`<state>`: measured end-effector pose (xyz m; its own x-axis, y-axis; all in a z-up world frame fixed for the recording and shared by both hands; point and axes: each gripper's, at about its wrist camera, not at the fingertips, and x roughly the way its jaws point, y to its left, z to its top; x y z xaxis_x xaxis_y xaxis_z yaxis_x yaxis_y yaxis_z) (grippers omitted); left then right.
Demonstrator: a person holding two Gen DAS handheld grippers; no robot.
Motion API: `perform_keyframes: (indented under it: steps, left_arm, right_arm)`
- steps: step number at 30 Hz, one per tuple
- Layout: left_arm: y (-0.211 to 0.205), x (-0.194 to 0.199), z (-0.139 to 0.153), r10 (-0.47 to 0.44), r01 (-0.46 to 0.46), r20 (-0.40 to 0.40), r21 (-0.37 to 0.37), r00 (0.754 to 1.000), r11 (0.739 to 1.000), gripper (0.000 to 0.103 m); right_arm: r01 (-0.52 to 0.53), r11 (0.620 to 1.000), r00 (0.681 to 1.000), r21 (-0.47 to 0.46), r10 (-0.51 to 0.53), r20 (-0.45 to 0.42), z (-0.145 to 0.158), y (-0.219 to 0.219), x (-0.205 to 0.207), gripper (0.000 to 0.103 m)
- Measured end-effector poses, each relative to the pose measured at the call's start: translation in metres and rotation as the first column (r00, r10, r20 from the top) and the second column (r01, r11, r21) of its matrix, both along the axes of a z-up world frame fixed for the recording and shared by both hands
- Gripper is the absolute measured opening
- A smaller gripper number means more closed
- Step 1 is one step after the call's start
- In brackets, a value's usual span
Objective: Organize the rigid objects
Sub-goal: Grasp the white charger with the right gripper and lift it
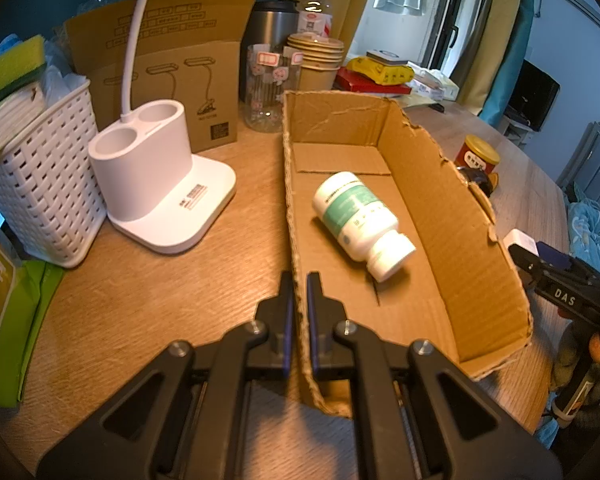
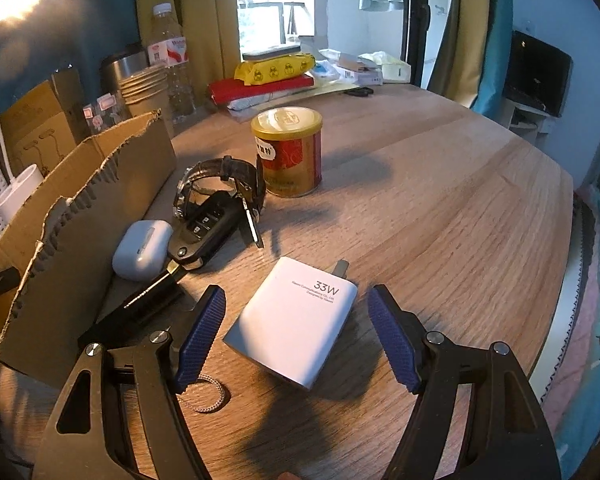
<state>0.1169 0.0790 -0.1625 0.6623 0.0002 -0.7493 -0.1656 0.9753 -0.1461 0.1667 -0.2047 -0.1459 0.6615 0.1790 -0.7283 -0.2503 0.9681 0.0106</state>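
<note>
An open cardboard box [image 1: 452, 216] lies on the wooden table and holds a white pill bottle [image 1: 362, 226] on its side. My left gripper [image 1: 300, 280] is shut on the box's near left wall. My right gripper [image 2: 295, 300] is open, its jaws on either side of a white 33W charger [image 2: 300, 320] lying flat on the table. Beside the box's outer wall [image 2: 79, 216] lie a white earbud case [image 2: 141, 250], a black car key [image 2: 203, 228], a wristwatch [image 2: 219, 180], a black bar-shaped object [image 2: 139, 308] and a silver ring [image 2: 209, 394]. A red and gold tin [image 2: 287, 152] stands behind them.
A white lamp base [image 1: 155, 184], a white woven basket [image 1: 39, 184] and a cardboard lamp package [image 1: 167, 80] stand left of the box. A glass jar [image 1: 269, 88], paper cups [image 1: 316, 60], a water bottle and stacked packets crowd the table's far side. The table edge [image 2: 556, 280] curves at right.
</note>
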Motion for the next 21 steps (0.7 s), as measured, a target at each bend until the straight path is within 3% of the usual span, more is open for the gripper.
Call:
perform_keyframes:
  steps: [12, 21]
  left_arm:
    - [-0.0006, -0.0001, -0.0002, 0.0, 0.0, 0.001, 0.001, 1.0, 1.0, 0.006]
    - [-0.0009, -0.0003, -0.0002, 0.0, 0.0, 0.001, 0.0, 1.0, 1.0, 0.006]
  right_arm:
    - [-0.018, 1.0, 1.0, -0.018, 0.018, -0.003, -0.0012, 0.0048, 0.001, 0.067]
    - [-0.028, 1.0, 1.0, 0.011, 0.028, 0.009, 0.0024, -0.0003, -0.0026, 0.053]
